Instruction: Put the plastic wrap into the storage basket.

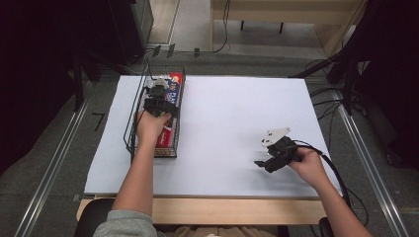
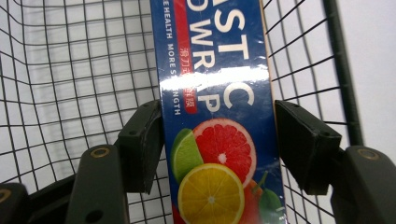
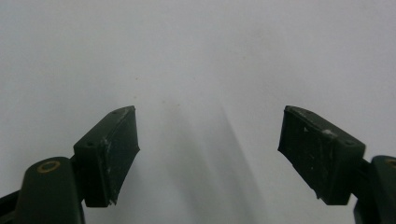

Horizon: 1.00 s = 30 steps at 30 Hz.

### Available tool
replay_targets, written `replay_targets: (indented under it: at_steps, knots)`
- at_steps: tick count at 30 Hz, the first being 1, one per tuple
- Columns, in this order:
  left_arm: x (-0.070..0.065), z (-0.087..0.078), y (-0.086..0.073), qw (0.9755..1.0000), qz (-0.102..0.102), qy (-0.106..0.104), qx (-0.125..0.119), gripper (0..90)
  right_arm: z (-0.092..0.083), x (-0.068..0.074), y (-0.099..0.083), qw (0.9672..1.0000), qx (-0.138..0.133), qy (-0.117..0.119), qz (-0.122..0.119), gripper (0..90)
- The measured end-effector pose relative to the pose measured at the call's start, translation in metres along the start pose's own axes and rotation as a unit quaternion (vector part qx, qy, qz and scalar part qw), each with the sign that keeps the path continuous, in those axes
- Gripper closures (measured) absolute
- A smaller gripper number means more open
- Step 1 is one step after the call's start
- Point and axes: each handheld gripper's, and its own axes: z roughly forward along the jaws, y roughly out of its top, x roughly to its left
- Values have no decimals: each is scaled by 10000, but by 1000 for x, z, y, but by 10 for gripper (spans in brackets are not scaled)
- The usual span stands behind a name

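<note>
From the high view, the left hand-held gripper (image 1: 159, 97) reaches down into a wire basket (image 1: 132, 129) near the worktop's (image 1: 232, 123) far left corner, over a box of plastic wrap (image 1: 171, 129) lying along the basket's right wall. The right hand-held gripper (image 1: 262, 159) rests near the worktop's right near edge, well apart from the basket.

In the left gripper view, the box (image 2: 215, 112) lies between the jaws; the left pad touches its side, the right pad stands just clear, so the grip is loosened.

In the right gripper view, the jaws are spread wide over bare worktop (image 3: 205, 56)
</note>
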Motion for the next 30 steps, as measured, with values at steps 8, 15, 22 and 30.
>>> replay_targets:
  at_steps: [8,15,22,30]
  knots:
    - [-2,-29,-5,9985,268,-238,-417,368,0,0,0,10000,-19,7,28,208]
    - [-13,-51,-21,9939,833,-617,-372,320,-2,0,0,9999,-81,10,83,208]
    - [-26,-64,-41,9818,1545,-999,-478,311,-1,0,0,9999,-80,45,104,208]
    - [-38,-69,-62,9683,1974,-1416,-588,292,-2,0,0,9997,-154,90,170,208]
